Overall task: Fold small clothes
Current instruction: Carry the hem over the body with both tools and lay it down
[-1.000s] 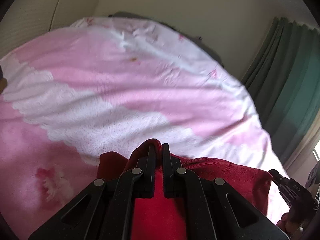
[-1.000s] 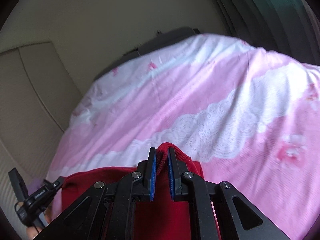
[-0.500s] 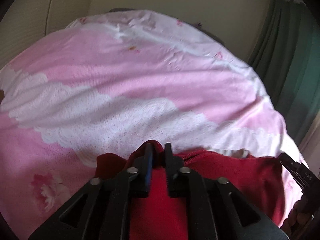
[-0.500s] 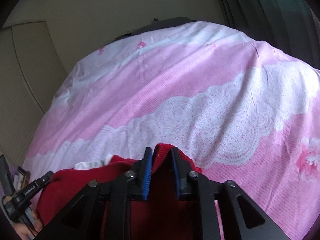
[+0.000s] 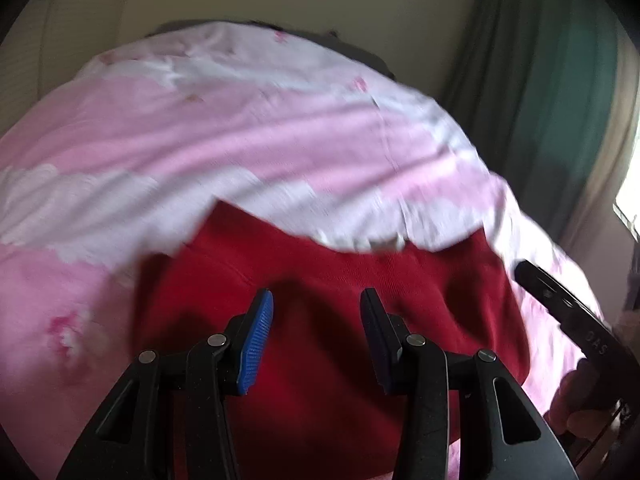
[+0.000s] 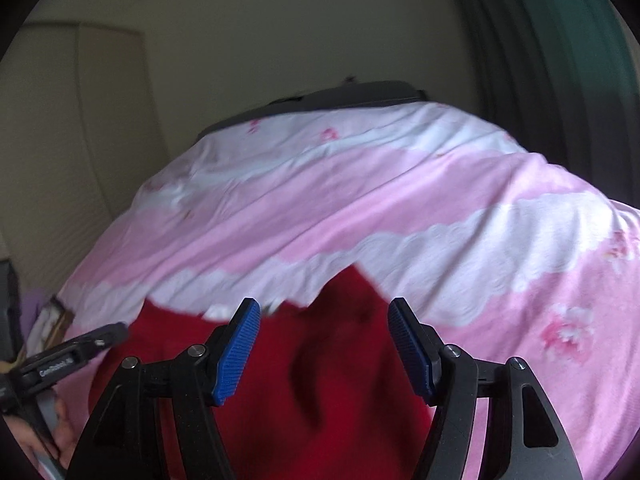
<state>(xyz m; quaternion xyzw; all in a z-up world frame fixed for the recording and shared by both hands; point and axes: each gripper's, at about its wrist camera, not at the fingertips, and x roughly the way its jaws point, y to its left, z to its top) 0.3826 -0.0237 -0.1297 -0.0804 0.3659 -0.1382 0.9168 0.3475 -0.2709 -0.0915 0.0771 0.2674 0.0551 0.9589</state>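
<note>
A red garment (image 5: 320, 280) lies spread on the pink and white bed cover (image 5: 240, 140). My left gripper (image 5: 316, 300) is open and empty, its jaws wide apart just above the garment's left part. In the right wrist view the same red garment (image 6: 328, 360) lies under my right gripper (image 6: 324, 308), which is open and empty too. A bit of white fabric (image 6: 218, 312) shows at the garment's far edge. The right gripper's body (image 5: 560, 308) shows at the right of the left wrist view, and the left gripper's body (image 6: 68, 356) at the left of the right wrist view.
The bed cover (image 6: 360, 208) stretches away to a dark headboard (image 6: 352, 94) and a beige wall. A green curtain (image 5: 560, 80) hangs on the right with a bright window (image 5: 628, 200) beside it. A cupboard (image 6: 60, 120) stands on the left.
Both grippers were shut on the red garment's edge and have opened. The garment has dropped flat on the bed and both grippers have pulled back a little.
</note>
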